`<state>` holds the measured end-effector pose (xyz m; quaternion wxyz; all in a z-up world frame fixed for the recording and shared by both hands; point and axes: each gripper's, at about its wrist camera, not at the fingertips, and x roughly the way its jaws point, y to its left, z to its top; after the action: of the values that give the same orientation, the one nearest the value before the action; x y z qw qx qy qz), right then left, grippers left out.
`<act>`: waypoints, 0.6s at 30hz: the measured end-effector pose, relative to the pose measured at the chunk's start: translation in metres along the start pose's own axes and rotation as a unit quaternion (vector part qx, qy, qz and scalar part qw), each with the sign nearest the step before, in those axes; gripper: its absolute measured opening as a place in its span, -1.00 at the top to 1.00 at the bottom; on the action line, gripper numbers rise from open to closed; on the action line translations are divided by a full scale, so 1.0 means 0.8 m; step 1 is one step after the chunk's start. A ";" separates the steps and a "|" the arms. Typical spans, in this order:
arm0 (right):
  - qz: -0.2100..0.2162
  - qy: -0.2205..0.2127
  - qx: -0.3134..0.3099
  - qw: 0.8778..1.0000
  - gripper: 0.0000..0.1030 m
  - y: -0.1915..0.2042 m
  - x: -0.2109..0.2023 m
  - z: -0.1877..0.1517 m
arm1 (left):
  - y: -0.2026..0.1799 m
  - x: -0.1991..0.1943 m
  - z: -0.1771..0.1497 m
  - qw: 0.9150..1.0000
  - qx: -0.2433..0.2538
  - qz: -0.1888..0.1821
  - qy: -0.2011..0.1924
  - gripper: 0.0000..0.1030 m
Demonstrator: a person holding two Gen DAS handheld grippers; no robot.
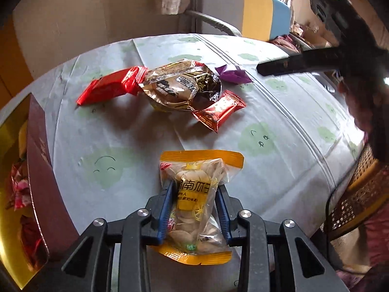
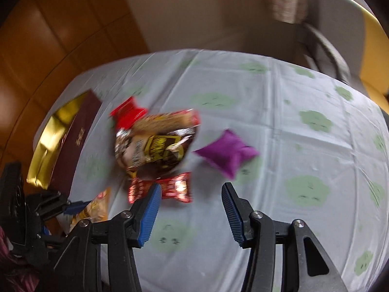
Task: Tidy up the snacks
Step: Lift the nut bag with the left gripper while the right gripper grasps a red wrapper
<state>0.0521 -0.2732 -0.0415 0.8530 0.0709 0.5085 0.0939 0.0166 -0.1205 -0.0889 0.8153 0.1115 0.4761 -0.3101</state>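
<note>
My left gripper [image 1: 194, 187] is shut on a yellow-edged clear snack packet [image 1: 197, 202], held above the table. Beyond it lie a long red packet [image 1: 107, 87], a round brown-and-gold packet [image 1: 182, 85], a small red packet [image 1: 218, 110] and a purple packet [image 1: 232, 73]. My right gripper [image 2: 192, 192] is open and empty, hovering over the table near the small red packet [image 2: 170, 188]. The brown packet [image 2: 155, 146] and the purple packet [image 2: 228, 152] lie just past it. The left gripper with its yellow packet [image 2: 94, 209] shows at the lower left of the right wrist view.
A maroon box with a gold lining [image 1: 36, 146] stands at the table's left edge and holds several wrapped snacks; it also shows in the right wrist view [image 2: 73, 141]. The tablecloth [image 1: 267, 121] is pale with green faces. A chair [image 1: 243, 12] stands behind the table.
</note>
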 end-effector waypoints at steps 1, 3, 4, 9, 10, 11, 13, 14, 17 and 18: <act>0.003 0.004 -0.002 1.000 -0.02 0.005 0.005 0.002 | 0.000 0.004 0.001 1.000 -0.002 -0.002 -0.001 0.32; 0.011 0.016 -0.006 1.000 -0.02 0.017 0.021 0.010 | 0.002 0.005 0.000 1.000 -0.005 -0.004 -0.002 0.30; 0.014 0.019 -0.006 1.000 -0.02 0.019 0.028 0.014 | 0.004 0.006 0.001 1.000 -0.007 -0.004 -0.002 0.30; 0.021 0.044 -0.004 0.999 -0.02 0.029 0.069 0.035 | 0.008 0.006 -0.002 1.000 -0.015 -0.010 -0.007 0.26; 0.022 0.048 -0.001 0.999 -0.02 0.027 0.073 0.036 | 0.010 0.008 -0.002 1.000 -0.020 -0.011 -0.006 0.25; 0.024 0.055 0.002 0.998 -0.02 0.025 0.078 0.036 | 0.011 0.009 -0.003 1.000 -0.023 -0.012 -0.006 0.24; 0.029 0.067 0.004 0.997 -0.02 0.025 0.082 0.032 | 0.015 0.013 -0.005 1.000 -0.026 0.001 -0.001 0.22; 0.034 0.072 0.003 0.997 -0.02 0.025 0.081 0.028 | 0.016 0.013 -0.006 1.000 -0.028 0.000 -0.002 0.20; 0.044 0.088 -0.002 0.995 -0.02 0.026 0.074 0.009 | 0.022 0.013 -0.007 0.999 -0.040 -0.011 -0.003 0.20; 0.047 0.094 -0.005 0.994 -0.02 0.027 0.070 0.002 | 0.023 0.013 -0.007 0.999 -0.040 -0.011 -0.004 0.20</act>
<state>0.0777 -0.2395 -0.0840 0.7967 0.0812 0.5817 0.1426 0.0274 -0.1076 -0.1031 0.8174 0.0723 0.4863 -0.3002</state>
